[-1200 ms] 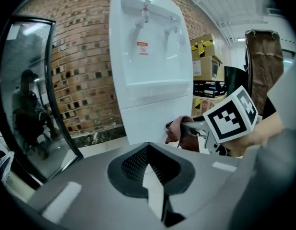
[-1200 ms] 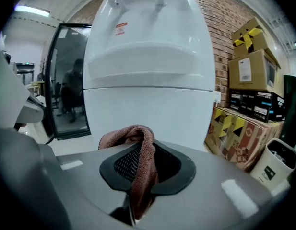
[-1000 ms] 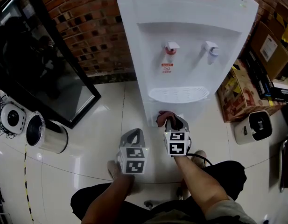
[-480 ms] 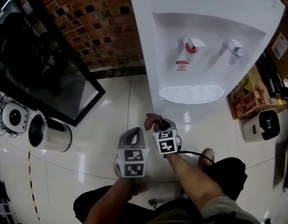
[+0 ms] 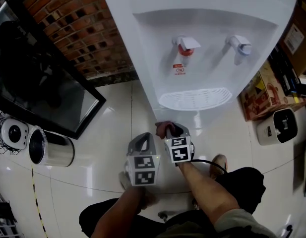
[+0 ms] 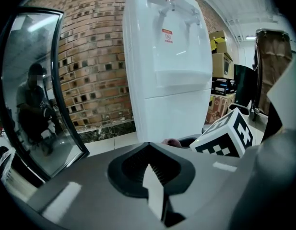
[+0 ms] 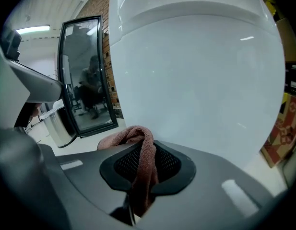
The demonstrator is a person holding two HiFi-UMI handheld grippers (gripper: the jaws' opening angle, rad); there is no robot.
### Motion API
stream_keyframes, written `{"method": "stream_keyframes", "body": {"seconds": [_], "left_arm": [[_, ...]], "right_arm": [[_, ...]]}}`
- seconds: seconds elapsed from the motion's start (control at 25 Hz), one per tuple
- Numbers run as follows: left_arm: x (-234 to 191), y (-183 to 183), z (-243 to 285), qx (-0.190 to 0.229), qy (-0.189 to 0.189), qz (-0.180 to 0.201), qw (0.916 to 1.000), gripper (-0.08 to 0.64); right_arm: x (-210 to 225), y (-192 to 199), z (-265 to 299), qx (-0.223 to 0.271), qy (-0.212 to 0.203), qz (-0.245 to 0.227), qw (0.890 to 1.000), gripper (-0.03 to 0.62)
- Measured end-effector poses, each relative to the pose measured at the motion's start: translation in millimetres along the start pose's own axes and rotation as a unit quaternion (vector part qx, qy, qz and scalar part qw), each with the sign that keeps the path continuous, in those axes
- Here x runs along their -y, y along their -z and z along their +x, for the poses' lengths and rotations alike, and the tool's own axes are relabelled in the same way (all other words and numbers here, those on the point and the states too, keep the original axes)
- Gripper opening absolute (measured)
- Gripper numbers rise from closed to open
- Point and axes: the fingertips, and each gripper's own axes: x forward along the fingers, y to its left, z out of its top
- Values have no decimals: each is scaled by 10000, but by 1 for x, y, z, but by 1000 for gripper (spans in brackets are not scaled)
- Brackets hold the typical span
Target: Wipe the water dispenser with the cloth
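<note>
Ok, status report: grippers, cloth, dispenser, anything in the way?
Right gripper shut on cloth, low before water dispenser. Left gripper shut, empty, alongside. Nothing in the way.

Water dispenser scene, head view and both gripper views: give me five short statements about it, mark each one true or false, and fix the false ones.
1. The right gripper is shut on a reddish-brown cloth. True.
2. Both grippers hold cloths. False: the left gripper is shut with nothing between its jaws.
3. The water dispenser has a red tap and a blue tap. True.
4. A green tiled wall is behind the dispenser. False: it is a brick wall.
5. In the head view, only bare floor lies left of the dispenser. False: a metal bin and a black-framed mirror stand there.
</note>
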Motion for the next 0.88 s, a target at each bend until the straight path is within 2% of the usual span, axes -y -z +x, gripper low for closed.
{"method": "stream_keyframes", "body": {"seconds": [0.64,0.88], "left_arm": [[61,-32,24,156,431,338,9984,0],[87,-42,33,199,633,445,9968,0]], "right_arm": [[77,1,-35,63,550,218,9982,71],[116,6,-49,67,890,430,9951,71]]}}
